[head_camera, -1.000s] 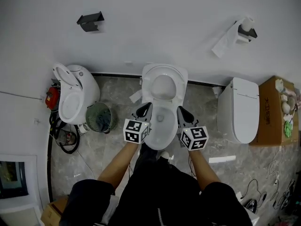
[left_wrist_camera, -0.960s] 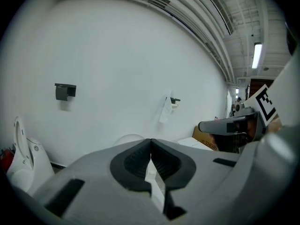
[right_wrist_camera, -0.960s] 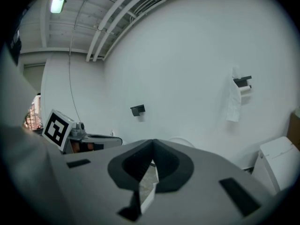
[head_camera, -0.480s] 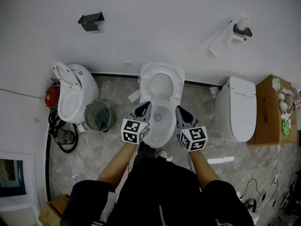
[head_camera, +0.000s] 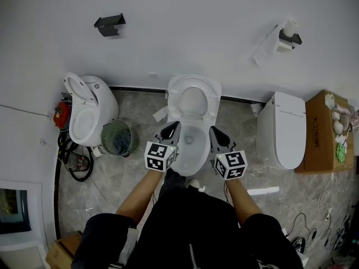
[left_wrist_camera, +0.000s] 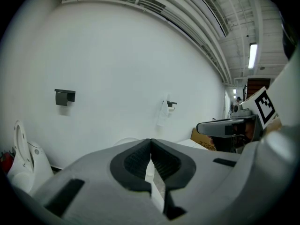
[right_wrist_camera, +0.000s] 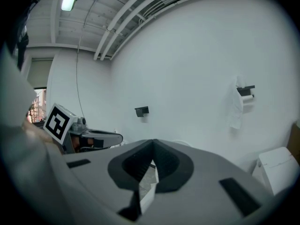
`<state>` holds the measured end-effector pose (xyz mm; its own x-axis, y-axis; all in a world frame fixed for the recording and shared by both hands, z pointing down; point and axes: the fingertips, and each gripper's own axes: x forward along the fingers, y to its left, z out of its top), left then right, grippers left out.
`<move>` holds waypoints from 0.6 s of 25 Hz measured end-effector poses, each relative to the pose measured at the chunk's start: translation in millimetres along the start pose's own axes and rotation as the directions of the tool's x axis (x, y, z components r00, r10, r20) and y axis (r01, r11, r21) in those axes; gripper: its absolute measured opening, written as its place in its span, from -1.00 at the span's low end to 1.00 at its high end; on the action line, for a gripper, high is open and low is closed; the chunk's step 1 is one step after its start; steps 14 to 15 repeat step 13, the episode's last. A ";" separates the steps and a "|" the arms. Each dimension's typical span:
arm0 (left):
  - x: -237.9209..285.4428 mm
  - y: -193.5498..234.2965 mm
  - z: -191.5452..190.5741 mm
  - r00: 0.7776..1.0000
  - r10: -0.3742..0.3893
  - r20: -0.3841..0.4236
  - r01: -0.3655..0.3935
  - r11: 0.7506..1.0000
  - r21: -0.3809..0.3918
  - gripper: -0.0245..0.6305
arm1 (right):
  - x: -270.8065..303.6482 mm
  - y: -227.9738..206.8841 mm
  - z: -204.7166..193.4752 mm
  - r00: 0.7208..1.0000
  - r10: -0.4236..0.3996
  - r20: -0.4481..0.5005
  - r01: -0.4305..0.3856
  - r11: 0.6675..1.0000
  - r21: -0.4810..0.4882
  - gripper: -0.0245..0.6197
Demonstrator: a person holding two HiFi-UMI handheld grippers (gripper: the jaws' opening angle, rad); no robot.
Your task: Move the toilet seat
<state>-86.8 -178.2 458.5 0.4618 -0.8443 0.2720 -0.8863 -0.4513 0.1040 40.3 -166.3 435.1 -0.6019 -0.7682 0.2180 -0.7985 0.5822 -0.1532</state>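
Ahead, toilet seat point(head_camera: 208, 97), between both shut jaws

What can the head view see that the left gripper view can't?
Only the head view: the middle toilet with its bowl open, the green bin, the grey floor and the person's forearms.
Only the left gripper view: the long ceiling light, and the left gripper close up with its jaws shut.
Both: the white wall, the black wall bracket, the hanging toilet paper and the right gripper.
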 end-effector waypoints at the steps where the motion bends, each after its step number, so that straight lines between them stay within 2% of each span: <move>1: 0.4 1.0 -0.4 1.000 0.000 0.000 0.000 1.000 0.001 -0.91 | 1.2 0.7 -1.0 1.000 0.002 -0.002 -0.002 1.000 -0.002 -0.91; 15: 3.8 8.9 -2.4 1.000 -0.009 -0.011 0.009 1.000 -0.006 -0.91 | 6.9 1.5 -2.1 1.000 -0.015 -0.007 0.015 1.000 0.019 -0.91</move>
